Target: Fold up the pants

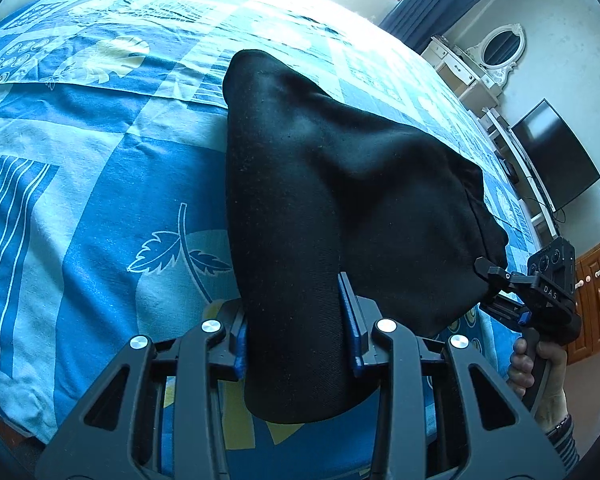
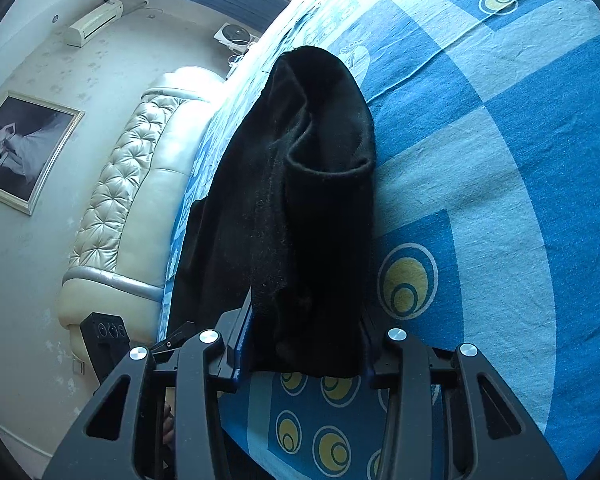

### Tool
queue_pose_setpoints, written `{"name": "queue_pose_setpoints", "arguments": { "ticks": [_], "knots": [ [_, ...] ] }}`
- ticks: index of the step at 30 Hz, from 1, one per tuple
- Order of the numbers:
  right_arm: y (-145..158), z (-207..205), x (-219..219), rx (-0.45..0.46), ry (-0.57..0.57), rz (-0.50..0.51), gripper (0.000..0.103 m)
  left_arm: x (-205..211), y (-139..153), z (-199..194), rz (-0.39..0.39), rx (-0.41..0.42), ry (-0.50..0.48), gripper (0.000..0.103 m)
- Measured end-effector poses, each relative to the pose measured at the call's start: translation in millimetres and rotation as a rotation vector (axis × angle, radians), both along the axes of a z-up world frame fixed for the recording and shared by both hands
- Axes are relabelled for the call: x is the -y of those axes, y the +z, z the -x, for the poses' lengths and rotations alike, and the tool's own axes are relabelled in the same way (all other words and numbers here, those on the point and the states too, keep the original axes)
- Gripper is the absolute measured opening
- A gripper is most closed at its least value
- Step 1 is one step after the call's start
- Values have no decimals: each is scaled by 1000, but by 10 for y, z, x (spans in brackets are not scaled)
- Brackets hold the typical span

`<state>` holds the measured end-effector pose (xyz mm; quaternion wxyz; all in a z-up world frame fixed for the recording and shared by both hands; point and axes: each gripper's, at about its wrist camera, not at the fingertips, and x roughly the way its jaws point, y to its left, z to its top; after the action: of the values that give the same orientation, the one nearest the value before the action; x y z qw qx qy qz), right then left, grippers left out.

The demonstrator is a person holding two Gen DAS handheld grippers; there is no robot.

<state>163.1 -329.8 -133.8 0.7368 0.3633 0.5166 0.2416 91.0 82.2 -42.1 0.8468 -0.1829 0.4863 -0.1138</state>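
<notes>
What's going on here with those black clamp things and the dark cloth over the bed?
A person is folding black pants using a hand-held gripper in each hand. The left gripper is clamped on one bunched part of the fabric, and the right gripper is clamped on another. The pants are lifted, draping over a bed with a blue patterned sheet. The person's hand shows on the right gripper's handle. The fold is not yet laid down.
</notes>
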Motion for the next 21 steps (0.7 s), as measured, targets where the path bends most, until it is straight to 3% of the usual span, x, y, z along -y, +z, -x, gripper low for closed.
{"name": "queue_pose_setpoints", "arguments": {
  "ticks": [7,11,13,16,19,20,21],
  "knots": [
    [-7,16,11,1,2,1,42,1,-16,12,-13,8,-8,36],
    [-17,-29,41,-5,-7,-13,54,-3,-49,-26,-25,16,-10,47],
    [-30,-40,50,-3,-21,-42,61,-7,-57,-39,-32,26,6,58],
    [-34,-72,8,6,-26,-36,64,21,-69,-42,-59,47,31,70],
    [-9,-83,-81,27,-13,3,63,59,-93,-42,-55,49,22,66],
    [3,-83,-113,33,-6,34,57,71,-92,-42,-45,50,10,56],
    [-7,-83,-108,34,0,51,52,78,-80,-33,-50,54,9,53]
  ]
}}
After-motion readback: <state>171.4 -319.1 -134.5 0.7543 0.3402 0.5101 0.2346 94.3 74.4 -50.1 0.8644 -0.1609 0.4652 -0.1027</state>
